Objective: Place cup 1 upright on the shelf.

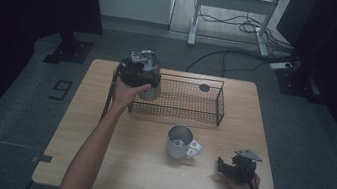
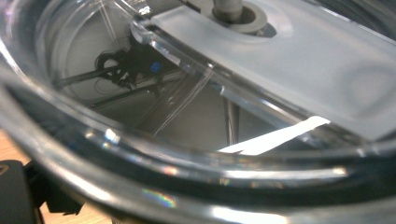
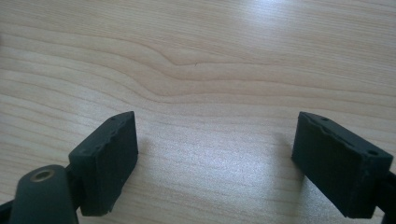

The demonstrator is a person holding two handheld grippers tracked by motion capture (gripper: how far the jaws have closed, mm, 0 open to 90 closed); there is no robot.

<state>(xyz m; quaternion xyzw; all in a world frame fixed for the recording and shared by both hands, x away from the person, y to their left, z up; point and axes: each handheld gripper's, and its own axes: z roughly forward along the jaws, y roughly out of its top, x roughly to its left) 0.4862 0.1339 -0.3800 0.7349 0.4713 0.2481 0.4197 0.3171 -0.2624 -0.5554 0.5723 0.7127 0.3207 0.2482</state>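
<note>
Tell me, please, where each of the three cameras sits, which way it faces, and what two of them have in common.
High view: above the person's side, facing forward and down on the wooden table; both forearms, left gripper holding a lidded cup at the wire basket, right gripper.
Left gripper view: on that gripper, pressed close to the cup's clear lid.
Right gripper view: looks down at bare tabletop between open jaws.
Shared: both gripper views show the table's wood.

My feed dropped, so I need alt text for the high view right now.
The left hand-held gripper holds a metal cup at the left end of a black wire basket on a wooden table. A metal mug stands in front of the basket; the right hand-held gripper rests open near the right edge.
</note>
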